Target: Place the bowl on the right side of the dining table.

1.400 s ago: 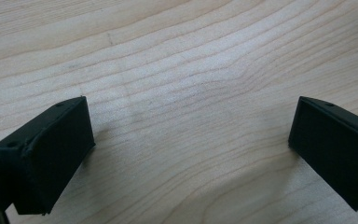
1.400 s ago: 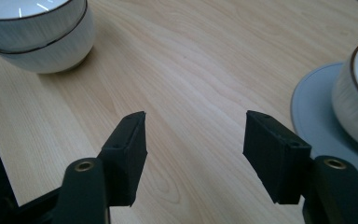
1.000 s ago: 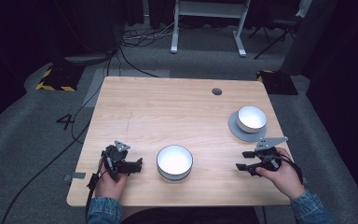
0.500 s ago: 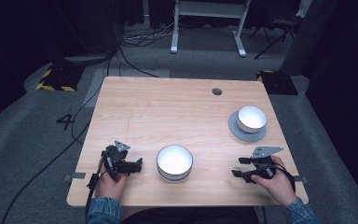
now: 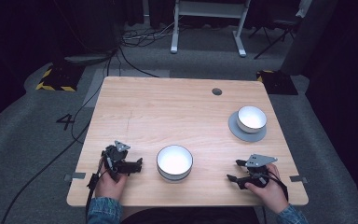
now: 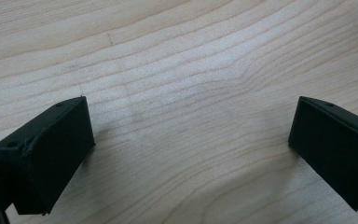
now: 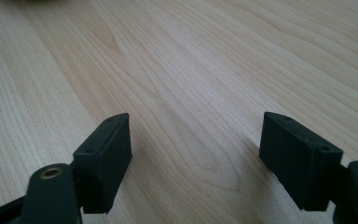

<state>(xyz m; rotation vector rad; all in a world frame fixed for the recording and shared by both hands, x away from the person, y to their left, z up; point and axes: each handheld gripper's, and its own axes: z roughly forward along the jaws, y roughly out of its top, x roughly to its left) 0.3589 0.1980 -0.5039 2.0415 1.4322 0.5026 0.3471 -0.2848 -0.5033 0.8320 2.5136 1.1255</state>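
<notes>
Work looks barely begun: we rest the left gripper [image 5: 139,164] and right gripper [image 5: 233,171] on the worktop [image 5: 168,112], fingers spread, empty. Nearest white bowl [image 5: 174,161] sits untouched at lower centre between them.

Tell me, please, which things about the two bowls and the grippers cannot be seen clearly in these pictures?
- Near bowl, high view: glare whitens its inside, so any contents stay unclear.
- Far bowl on the grey plate, high view: too small to check inside.
- Left gripper and right gripper, high view: jaw tips too small and dark; the gripper views show both open over bare table.
</notes>
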